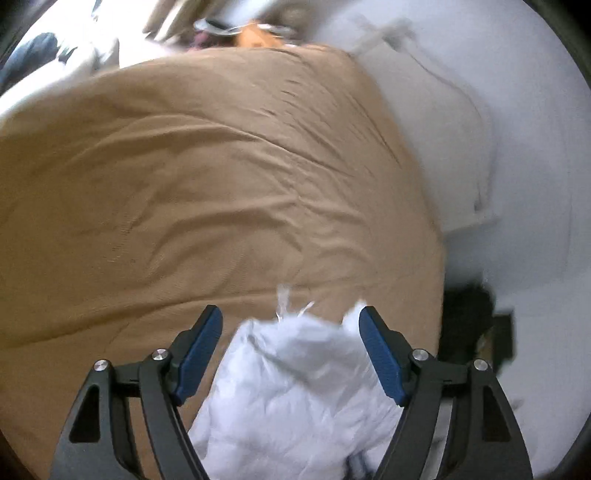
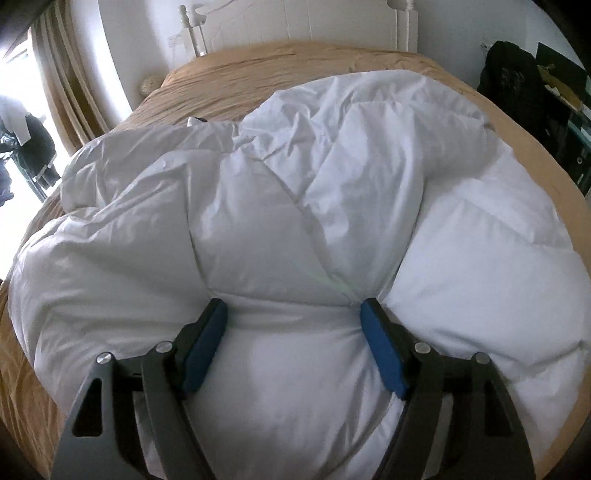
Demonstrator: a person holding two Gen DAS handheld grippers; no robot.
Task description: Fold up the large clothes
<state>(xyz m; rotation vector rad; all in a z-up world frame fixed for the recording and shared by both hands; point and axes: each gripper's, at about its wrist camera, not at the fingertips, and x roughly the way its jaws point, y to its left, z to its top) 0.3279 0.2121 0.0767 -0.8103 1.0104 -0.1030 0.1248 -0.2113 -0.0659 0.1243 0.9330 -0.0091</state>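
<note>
Bedding filled both views: a puffy white quilted duvet (image 2: 295,229) lay heaped and crumpled across the middle of a bed covered by a tan cotton sheet (image 2: 236,74), with a white wooden headboard (image 2: 295,22) at the far end. The right gripper (image 2: 293,317) had its blue-padded jaws standing wide, their tips sunk into a soft bulge of the duvet's near edge; fabric sat between the pads, but they did not appear to pinch it, so nothing was held. The left gripper (image 1: 291,325) hung over the tan sheet, jaws likewise spread wide, with a loose white corner of the duvet (image 1: 295,391) below and between them, apparently not clamped; that view was blurred, so contact was hard to judge. The fold looked barely begun, the duvet still bunched rather than squared. To do this step well, each gripper probably needed to close on a true edge or corner instead of a puffed middle, taking enough thickness that the slippery shell would not slide out, and then both should lift and draw together evenly so the filling did not drag one side askew.
</note>
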